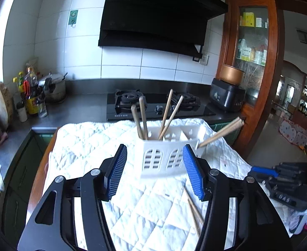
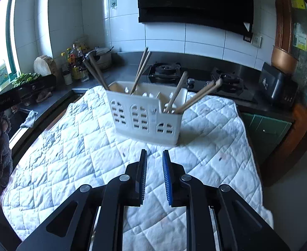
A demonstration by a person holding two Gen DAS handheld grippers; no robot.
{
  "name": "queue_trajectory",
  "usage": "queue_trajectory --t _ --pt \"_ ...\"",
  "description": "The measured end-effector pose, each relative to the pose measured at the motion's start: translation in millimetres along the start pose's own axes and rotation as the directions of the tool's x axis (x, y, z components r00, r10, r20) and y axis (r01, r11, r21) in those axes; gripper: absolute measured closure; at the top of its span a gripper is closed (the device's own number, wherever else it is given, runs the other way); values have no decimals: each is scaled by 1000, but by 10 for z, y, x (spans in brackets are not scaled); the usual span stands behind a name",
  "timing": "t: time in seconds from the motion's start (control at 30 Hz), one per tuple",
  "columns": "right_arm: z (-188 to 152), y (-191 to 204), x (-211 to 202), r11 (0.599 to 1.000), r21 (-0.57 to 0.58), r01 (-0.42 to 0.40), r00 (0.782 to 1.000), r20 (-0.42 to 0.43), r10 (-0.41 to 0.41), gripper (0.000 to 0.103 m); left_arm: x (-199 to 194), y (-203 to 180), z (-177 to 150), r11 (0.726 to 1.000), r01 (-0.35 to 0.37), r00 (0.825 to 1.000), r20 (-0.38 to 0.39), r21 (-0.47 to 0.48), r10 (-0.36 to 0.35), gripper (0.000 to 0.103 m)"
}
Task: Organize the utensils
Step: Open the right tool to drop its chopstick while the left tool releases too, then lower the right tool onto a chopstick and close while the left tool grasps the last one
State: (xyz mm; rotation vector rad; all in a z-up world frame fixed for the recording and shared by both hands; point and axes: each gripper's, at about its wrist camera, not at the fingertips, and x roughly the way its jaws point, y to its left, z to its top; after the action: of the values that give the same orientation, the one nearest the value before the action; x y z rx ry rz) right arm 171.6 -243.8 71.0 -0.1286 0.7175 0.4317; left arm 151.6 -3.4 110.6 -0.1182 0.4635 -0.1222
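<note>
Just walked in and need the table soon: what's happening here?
A person is sorting wooden chopsticks into a white plastic utensil holder on a white quilted cloth. Both handheld grippers are empty: the left gripper is wide open, the right gripper only slightly. One loose pair of chopsticks lies on the cloth.

White utensil caddy [image 2: 145, 115] with arched cut-out windows; tan wooden chopsticks [image 2: 197, 96]; white quilt [image 2: 80, 146] stitched in diamonds; black hand-held gripper [image 1: 154, 173] — blue ribbed pads [image 1: 115, 173]; dark grey bench [image 1: 78, 104].
</note>
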Motion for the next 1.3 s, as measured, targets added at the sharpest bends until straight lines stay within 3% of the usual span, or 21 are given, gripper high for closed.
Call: queue_trajectory --t 0.27,0.47,0.73,1.0,1.3 --pt "-691 274 231 999 18 -27 996 -85 28 87 -188 259 -535 995 -46 998 -42 -93 43 38" --pt "-954 481 378 998 34 -45 992 -120 49 87 -285 367 -891 988 -83 994 -75 -132 74 33" --pt "-1080 599 538 996 69 -62 986 -151 71 88 -396 469 -1201 977 -121 989 -105 -175 104 29" --pt "-1087 585 678 994 100 -34 983 -175 52 88 -479 495 -1339 973 -151 985 -109 -176 134 26" --pt "-1106 560 821 990 139 -7 978 -204 36 89 -437 580 -1550 963 -170 977 -163 -209 137 26"
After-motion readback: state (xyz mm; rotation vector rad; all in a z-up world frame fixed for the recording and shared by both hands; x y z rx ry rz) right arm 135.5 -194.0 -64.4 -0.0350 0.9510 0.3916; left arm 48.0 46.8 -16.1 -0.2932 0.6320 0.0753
